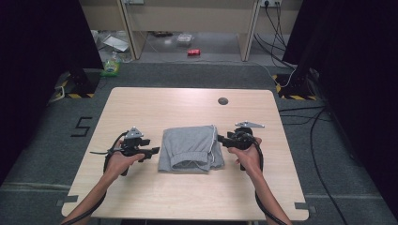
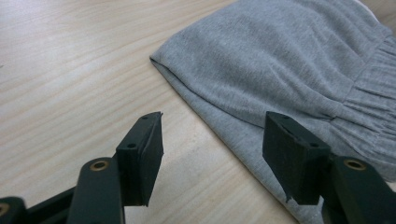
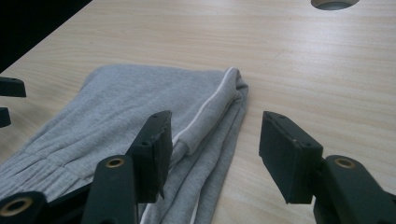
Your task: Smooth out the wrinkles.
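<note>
A folded grey garment (image 1: 191, 147) with an elastic waistband and a white side stripe lies in the middle of the wooden table (image 1: 141, 105). My left gripper (image 1: 152, 152) hovers just off its left edge, open and empty; in the left gripper view its jaws straddle the folded hem of the garment (image 2: 289, 60). My right gripper (image 1: 220, 138) is open at the garment's right edge. In the right gripper view its jaws stand over the striped edge of the garment (image 3: 140, 102), holding nothing.
A round cable hole (image 1: 223, 101) sits near the table's far edge. Beyond the table are stand bases (image 1: 77, 86), floor cables (image 1: 305, 117) and a red can (image 1: 193, 52). Bare tabletop (image 1: 187, 197) lies in front of the garment.
</note>
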{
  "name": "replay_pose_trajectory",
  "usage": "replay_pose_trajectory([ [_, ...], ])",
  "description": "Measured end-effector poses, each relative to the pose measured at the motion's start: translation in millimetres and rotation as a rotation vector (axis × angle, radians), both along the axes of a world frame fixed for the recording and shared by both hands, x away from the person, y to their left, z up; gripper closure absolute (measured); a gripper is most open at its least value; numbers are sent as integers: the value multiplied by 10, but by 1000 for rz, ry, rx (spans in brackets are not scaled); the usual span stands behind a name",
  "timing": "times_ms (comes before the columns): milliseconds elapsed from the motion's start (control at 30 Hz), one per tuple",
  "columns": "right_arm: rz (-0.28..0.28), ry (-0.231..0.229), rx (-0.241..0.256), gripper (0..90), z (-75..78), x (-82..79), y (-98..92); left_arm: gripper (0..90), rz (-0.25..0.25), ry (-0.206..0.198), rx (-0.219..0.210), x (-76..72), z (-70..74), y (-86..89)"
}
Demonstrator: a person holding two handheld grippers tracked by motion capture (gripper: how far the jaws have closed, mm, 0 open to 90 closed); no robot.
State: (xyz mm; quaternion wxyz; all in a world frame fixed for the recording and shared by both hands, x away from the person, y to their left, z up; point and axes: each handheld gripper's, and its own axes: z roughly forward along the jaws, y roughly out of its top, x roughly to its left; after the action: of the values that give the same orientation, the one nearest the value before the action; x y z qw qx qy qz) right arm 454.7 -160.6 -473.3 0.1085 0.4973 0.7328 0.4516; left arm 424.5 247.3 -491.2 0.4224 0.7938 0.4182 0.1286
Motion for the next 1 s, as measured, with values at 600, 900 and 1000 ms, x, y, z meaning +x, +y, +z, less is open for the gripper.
replay_pose_trajectory([
  [600, -11, -12, 0, 373, 28, -181, -34, 332, -13, 2, -6, -187, -28, 39],
  [900, 15, -11, -31, 354, 6, -328, 5, 311, -24, 14, -5, -310, -68, 53],
  [1000, 16, -11, -33, 351, 7, -345, 21, 303, -23, 10, -5, -348, -63, 57],
])
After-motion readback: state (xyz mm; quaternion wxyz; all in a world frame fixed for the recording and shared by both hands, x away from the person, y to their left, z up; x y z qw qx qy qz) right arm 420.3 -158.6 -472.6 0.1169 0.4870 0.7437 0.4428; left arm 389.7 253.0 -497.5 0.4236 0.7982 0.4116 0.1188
